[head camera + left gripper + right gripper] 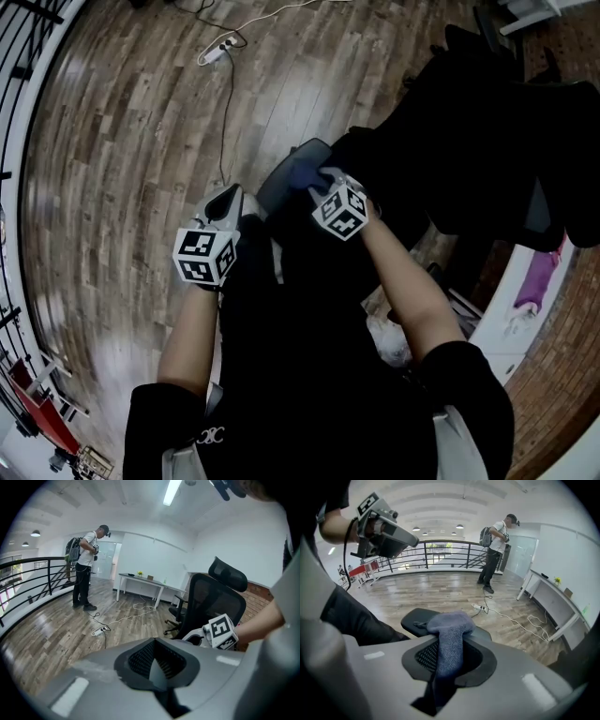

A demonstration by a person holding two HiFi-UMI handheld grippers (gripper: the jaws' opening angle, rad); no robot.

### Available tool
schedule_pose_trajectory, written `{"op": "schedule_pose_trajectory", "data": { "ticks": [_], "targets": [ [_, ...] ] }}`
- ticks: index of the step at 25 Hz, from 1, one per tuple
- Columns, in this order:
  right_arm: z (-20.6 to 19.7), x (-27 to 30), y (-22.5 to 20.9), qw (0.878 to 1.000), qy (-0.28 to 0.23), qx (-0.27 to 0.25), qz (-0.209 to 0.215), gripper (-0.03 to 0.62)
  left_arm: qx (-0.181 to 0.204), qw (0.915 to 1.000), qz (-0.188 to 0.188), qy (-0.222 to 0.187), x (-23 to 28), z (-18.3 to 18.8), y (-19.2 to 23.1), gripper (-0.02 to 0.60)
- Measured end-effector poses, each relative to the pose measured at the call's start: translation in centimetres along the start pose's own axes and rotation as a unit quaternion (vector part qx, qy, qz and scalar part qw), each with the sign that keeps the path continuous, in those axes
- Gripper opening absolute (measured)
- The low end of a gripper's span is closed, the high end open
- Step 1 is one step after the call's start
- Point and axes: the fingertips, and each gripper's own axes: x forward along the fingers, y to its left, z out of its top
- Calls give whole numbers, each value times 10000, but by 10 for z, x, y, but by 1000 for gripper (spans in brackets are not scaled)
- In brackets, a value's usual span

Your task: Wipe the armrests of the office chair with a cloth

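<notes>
The right gripper [446,660] has its fingers clamped on a blue-grey cloth [449,623]. The cloth's bunched end lies on top of the dark armrest [412,619] of the office chair [216,599], and its tail runs straight back between the fingers. Seen from above, the armrest pad lies slantwise, lower left to upper right, with the cloth partway along it. The left gripper [157,670] is held off to the left, apart from the chair, fingers together with nothing between them. On the wooden floor [141,141] beyond lies a power strip [214,53] with its cable. Farther off, a person with a backpack [85,559] stands by a black railing [28,571], near a white desk [140,581].
</notes>
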Motion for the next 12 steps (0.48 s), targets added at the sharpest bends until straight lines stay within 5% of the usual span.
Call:
{"op": "schedule_pose_trajectory", "data": {
  "ticks": [4,7,12],
  "targets": [
    [17,8,-25,9957,178,-687,588,72,152,9997,-142,96,21,2,20,6],
    [31,15,-40,9818,560,-1254,1313,69,61,9993,-311,222,39,0,41,6],
    [52,42,-68,9357,1443,-2140,2407,67,124,9986,-427,277,64,14,84,6]
  ]
}}
